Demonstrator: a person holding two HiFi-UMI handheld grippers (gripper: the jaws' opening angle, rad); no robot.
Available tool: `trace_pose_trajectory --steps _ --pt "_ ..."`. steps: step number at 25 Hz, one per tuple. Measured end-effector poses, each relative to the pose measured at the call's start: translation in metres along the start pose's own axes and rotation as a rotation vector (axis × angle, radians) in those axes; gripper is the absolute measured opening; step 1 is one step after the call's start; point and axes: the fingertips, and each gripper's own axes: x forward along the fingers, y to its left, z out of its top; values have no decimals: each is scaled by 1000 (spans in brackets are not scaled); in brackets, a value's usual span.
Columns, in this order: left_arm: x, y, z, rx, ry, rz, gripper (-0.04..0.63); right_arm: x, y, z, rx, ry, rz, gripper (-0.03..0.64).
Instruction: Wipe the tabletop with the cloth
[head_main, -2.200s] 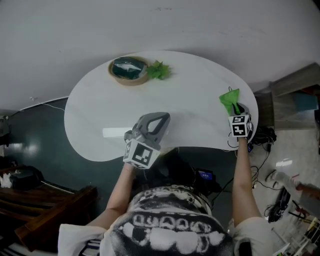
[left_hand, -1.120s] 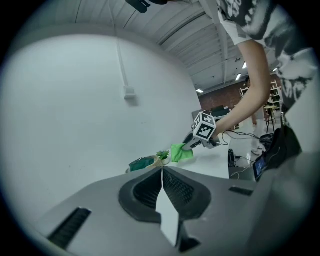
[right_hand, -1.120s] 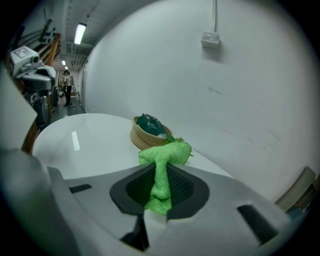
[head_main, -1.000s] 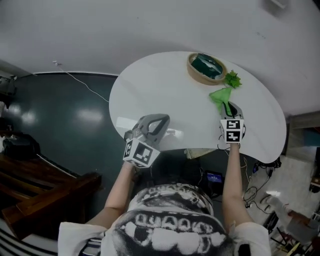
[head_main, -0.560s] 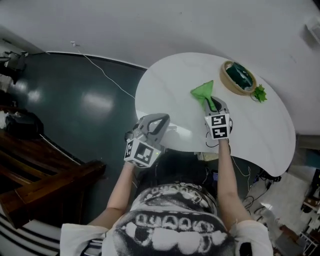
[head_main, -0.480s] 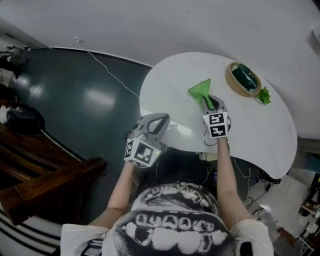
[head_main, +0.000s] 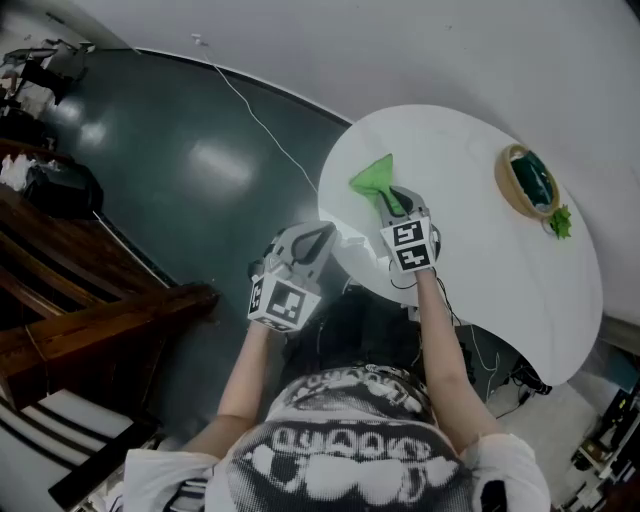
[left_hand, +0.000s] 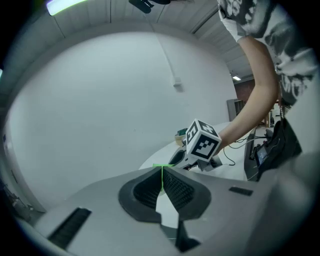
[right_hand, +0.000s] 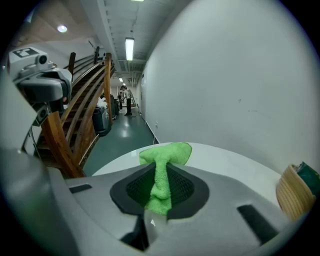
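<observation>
While btwn R gripper jaws, cloth.

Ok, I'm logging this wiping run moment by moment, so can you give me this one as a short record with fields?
table: white, rounded
cloth: green, bunched, spread end on the table near its left end
right hand-held gripper: shut on the cloth's near end, over the table
left hand-held gripper: shut, empty, off the table, above the dark floor
basket: on the table's far right part, something dark green inside
</observation>
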Motion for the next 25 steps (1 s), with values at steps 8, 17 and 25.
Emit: trace_pose_trajectory --steps 8,17,25 --pt "-9 -1 -9 -9 31 21 6 14 32 -21 -18 47 68 54" --pt "21 -35 21 28 4 -49 6 -24 -7 -61 46 69 10 54" --pt "78 -103 74 78 -53 -170 6 -102 -81 -129 137 103 -116 54"
